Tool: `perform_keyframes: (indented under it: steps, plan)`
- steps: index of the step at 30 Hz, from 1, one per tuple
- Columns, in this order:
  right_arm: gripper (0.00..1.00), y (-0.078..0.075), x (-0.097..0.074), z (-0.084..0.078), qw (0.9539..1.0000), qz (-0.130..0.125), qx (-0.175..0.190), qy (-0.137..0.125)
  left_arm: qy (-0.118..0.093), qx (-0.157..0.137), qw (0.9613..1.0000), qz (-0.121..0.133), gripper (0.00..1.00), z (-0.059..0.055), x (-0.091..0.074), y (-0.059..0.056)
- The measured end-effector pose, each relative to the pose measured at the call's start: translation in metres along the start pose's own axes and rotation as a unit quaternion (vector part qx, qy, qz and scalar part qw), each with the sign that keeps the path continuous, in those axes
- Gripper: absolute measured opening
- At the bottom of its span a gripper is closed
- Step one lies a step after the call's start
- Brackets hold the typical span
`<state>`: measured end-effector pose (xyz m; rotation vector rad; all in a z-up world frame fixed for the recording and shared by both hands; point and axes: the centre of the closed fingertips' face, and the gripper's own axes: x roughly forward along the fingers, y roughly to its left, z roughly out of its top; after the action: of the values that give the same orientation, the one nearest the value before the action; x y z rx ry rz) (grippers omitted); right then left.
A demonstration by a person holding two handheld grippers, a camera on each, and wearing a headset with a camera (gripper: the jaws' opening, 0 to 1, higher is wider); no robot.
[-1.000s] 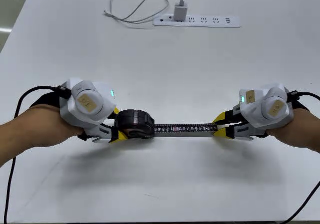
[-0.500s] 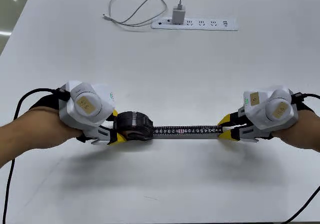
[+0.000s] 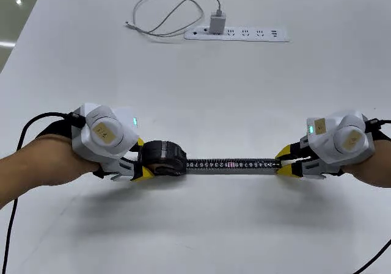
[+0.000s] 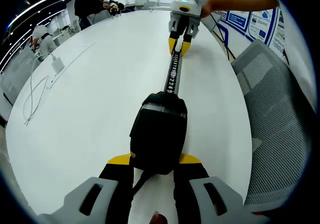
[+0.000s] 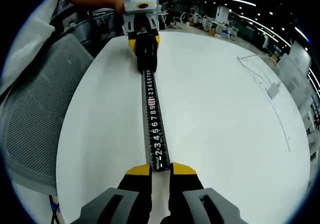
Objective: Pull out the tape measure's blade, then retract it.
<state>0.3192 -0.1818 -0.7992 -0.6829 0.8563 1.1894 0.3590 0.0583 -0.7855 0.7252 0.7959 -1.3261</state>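
- Tape measure (image 3: pixel 164 158): it sits at the near side of the white desk (image 3: pixel 244 91), left of centre. The left gripper (image 3: pixel 142 159) has its jaws closed on the two sides of the black case (image 4: pixel 159 131). Whether the case rests on the desk or hangs just above it cannot be told.
- Blade (image 3: pixel 232 163): it is drawn out to the right in a straight line, numbers facing up. The right gripper (image 3: pixel 283 162) has its jaws nearly shut and pinches the blade's tip.
- Handling, case: it is probably hard, compact and weighty for its size. The smooth shell may slip, so a hold across the flat sides suits it.
- Handling, blade: it looks like a thin, springy strip, likely to buckle if bent sideways. The return spring presumably pulls back, so the tip is the best hold, and a slow, guided return avoids a snap.
- Surface: the desk is smooth, matt and level. A power strip (image 3: pixel 241 34) with a charger (image 3: pixel 218 22) lies at the far side, well apart.
- Room: a grey mesh chair (image 4: pixel 280 114) stands beside the desk, in an open hall with ceiling lights.
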Motion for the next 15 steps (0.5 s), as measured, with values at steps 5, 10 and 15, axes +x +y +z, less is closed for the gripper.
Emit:
perform_keyframes:
  steps: [5,10,15]
  plan:
    - [0.08,0.001,-0.002,-0.003,1.0000,-0.001,0.001,0.004,0.000,0.001,1.0000,0.000,0.25,0.000,0.000,0.000]
    - [0.08,0.000,-0.004,-0.008,1.0000,-0.001,0.001,0.009,0.000,0.000,1.0000,0.000,0.25,0.000,0.000,0.001]
    - [0.08,0.000,-0.007,-0.012,0.9999,-0.002,0.002,0.013,0.000,0.000,1.0000,0.000,0.25,0.000,0.001,0.001]
